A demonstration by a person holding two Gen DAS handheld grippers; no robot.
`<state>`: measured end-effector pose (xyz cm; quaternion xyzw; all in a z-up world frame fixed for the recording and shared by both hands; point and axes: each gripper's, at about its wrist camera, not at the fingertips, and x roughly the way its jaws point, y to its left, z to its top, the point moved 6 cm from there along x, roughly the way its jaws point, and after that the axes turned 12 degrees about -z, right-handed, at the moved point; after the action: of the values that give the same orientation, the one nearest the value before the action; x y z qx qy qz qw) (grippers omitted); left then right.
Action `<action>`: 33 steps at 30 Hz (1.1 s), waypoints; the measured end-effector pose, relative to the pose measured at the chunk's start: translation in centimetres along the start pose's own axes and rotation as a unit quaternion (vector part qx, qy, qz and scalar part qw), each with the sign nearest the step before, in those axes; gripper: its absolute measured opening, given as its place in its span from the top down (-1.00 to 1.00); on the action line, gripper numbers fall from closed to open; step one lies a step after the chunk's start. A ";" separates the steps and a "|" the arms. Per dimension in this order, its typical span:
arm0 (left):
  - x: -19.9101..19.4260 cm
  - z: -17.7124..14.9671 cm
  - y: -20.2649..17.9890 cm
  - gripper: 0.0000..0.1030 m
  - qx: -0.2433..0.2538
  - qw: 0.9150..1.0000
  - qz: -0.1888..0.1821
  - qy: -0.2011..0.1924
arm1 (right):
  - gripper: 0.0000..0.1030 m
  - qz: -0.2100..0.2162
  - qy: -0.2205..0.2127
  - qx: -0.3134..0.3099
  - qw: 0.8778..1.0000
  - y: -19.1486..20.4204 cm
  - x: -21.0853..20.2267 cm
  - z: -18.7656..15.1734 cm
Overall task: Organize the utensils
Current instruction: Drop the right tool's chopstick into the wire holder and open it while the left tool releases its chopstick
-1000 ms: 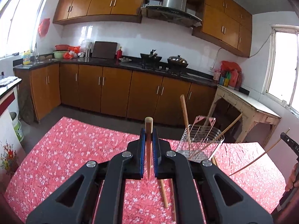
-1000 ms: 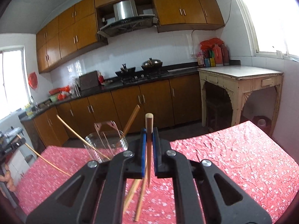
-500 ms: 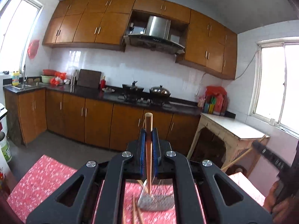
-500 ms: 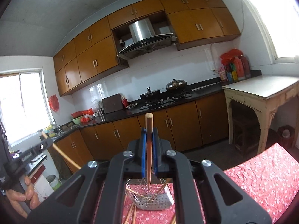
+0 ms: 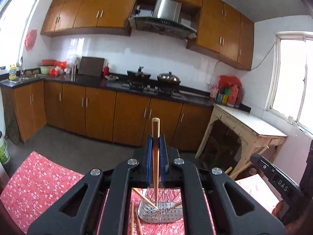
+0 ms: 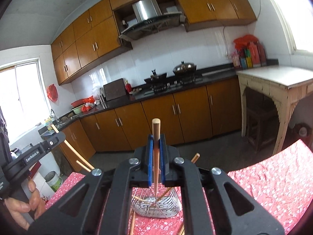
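In the left wrist view our left tongs [image 5: 156, 152] clamp a chopstick [image 5: 155, 156] above the wire holder [image 5: 162, 213] on the worktop [image 5: 39, 178], and in the right wrist view our right tongs [image 6: 156, 152] clamp another chopstick [image 6: 156, 156] over the same holder [image 6: 156, 205], so both tips dropping together could collide or miss.

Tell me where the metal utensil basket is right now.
The metal utensil basket sits on the red floral tablecloth, low and central in both wrist views, just beneath the chopstick clamped in the left gripper.

red floral tablecloth [image 5: 39, 178], silver wire basket [image 6: 156, 205], orange-brown cabinets [image 5: 97, 109]
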<state>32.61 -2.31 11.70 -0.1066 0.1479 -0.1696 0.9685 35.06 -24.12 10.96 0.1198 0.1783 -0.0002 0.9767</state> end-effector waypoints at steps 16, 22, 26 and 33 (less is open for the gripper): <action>3.8 -3.4 1.8 0.87 -0.010 0.997 0.018 0.068 | 0.85 0.007 0.077 0.029 0.997 -1.0 5.3 -4.0; 3.9 -3.8 2.2 0.86 -0.016 0.996 0.021 0.080 | 0.75 -0.003 0.083 0.035 0.996 -1.8 5.9 -4.4; 3.3 -3.3 2.5 0.85 -0.023 0.997 0.022 0.077 | 0.61 -0.015 0.072 0.036 0.997 -2.7 5.0 -4.0; 0.5 -2.3 2.6 0.85 -0.028 0.997 0.026 0.061 | 0.46 -0.039 0.042 0.040 0.998 -4.8 1.8 -3.2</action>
<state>33.13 -0.44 8.73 -0.1194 0.2144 -0.1467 0.9583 35.45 -27.95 6.32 0.1511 0.2235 -0.0405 0.9621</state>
